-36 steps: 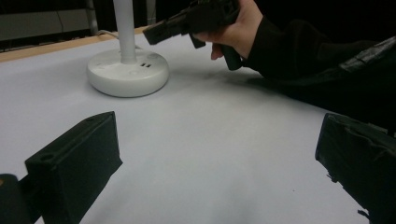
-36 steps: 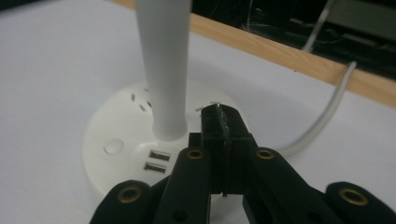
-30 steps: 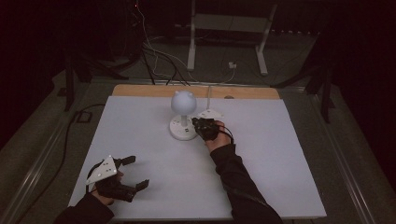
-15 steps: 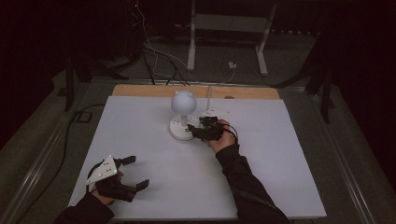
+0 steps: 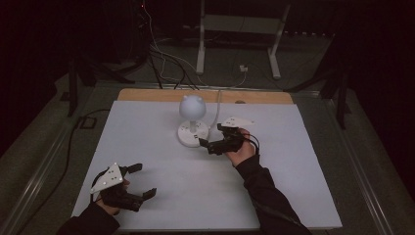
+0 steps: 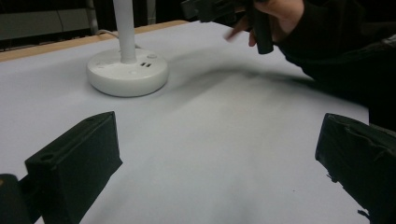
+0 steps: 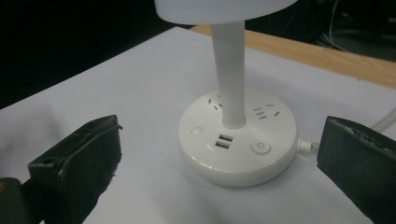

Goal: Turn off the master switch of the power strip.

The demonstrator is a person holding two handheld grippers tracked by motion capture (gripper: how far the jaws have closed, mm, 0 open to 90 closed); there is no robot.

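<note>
Hovering right gripper: jaws just spread wide, nothing between, beside lamp base
left gripper: jaws spread, empty, near table front-left corner

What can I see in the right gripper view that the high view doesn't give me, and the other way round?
The right gripper view brings out detail on the lamp base: two USB ports, a power button, a small round button and socket slots. The high view alone takes in the left gripper, open near the front edge, the lamp's round white head, the whole white table and the dark floor with cables behind. Both show the lamp's stem, base and cord, and the right gripper, open beside the base with nothing between its jaws.
</note>
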